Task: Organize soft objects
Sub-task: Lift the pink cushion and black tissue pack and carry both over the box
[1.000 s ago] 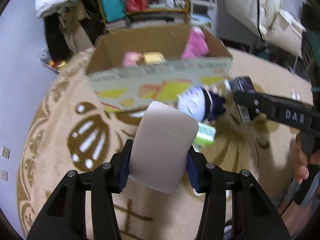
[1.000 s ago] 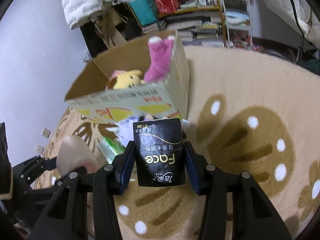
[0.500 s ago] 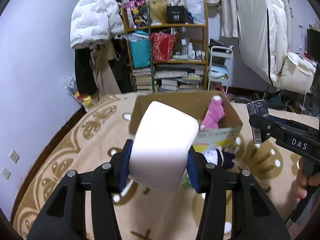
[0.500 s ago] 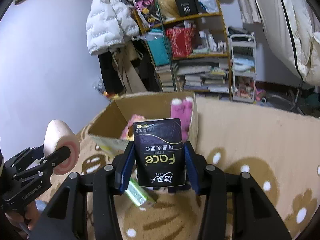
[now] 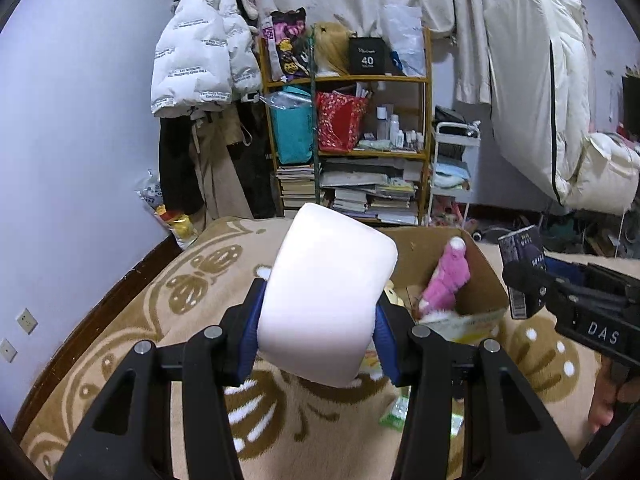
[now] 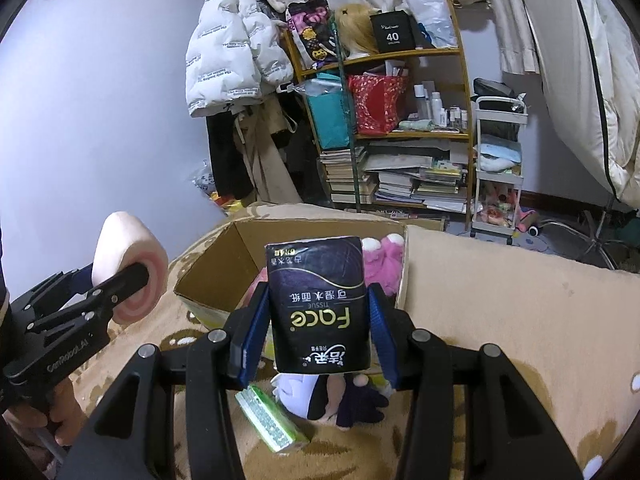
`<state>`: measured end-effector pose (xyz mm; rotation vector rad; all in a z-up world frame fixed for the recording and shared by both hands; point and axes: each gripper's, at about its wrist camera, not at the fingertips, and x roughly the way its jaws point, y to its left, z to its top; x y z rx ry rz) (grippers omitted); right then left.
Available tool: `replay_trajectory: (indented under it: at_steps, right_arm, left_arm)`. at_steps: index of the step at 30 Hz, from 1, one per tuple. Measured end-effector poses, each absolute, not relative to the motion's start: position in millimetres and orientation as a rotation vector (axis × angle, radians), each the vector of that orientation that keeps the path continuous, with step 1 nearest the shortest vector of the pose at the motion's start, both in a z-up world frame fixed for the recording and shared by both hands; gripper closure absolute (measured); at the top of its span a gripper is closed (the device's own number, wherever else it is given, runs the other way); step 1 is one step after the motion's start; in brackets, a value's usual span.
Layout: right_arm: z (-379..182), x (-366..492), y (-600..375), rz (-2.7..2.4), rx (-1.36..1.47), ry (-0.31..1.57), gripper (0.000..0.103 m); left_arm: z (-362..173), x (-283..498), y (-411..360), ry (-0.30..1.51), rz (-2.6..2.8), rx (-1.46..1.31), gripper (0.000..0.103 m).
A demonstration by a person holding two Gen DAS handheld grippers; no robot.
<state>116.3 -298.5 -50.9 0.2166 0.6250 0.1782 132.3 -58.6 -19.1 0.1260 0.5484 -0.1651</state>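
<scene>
The rug [image 6: 500, 312] covers the floor, and on it sits the open box [image 6: 224, 264], flaps up, with a pink plush [image 6: 382, 262] already inside against its right wall. Both claws hang above the rug on the near side of the box, each loaded, neither yet over the opening.

The left gripper [image 5: 320, 320] is clenched on a pale roll [image 5: 326, 300], squeezing it across its flat ends; in the right view the roll [image 6: 128, 268] shows its pink rings end-on, well left of the box. The right gripper [image 6: 316, 320] grasps a black tissue pack [image 6: 318, 304] by its sides, the pack standing upright between the blue pads [image 6: 250, 344].

Judging from this, the step is carrying both items to the box. To do it well, each claw should travel forward until its load is clearly past the near wall before the jaws part, since a drop too early would probably land on the rug. The free space looks to be on the left half of the box, so the roll suits that side. Releasing low should keep the roll from bouncing out.

Left on the rug below the right claw lie a white-and-dark plush [image 6: 320, 394] and a green pack [image 6: 272, 420], touching each other; they appear to be next.
</scene>
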Motion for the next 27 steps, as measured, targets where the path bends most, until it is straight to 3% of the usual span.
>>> replay_trajectory:
  at_steps: [27]
  right_arm:
    - [-66.7,152.1,-303.0,0.186,0.209,0.646,0.052]
  left_arm:
    - [-45.9,187.7,-64.5,0.681,-0.250,0.093,0.055]
